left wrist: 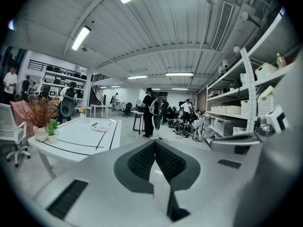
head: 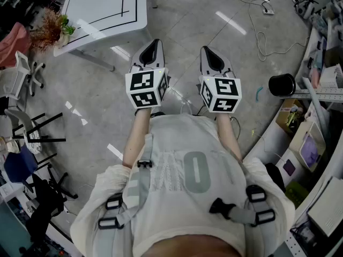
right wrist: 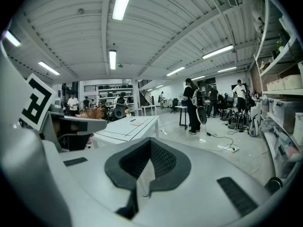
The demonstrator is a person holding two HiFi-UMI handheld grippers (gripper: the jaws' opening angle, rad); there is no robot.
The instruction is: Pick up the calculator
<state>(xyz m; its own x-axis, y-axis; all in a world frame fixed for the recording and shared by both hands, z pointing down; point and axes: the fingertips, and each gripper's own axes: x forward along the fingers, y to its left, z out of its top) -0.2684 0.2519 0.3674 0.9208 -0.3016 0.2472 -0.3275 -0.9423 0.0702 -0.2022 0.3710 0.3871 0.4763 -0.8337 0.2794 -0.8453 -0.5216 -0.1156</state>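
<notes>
Hovering clenched and empty, the left tongs (head: 154, 44) and right tongs (head: 207, 51) are facing the white black-lined tabletop (head: 102, 9), where the small pale flat calculator (left wrist: 101, 126) is lying well ahead, leftward, nearer the left tongs.

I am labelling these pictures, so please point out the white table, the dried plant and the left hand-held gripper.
white table (head: 102, 9), head view, bare top inside the black line.
dried plant (head: 49, 28), head view, middle of its brown fronds.
left hand-held gripper (head: 155, 43), head view, tip of its shut jaws.
</notes>
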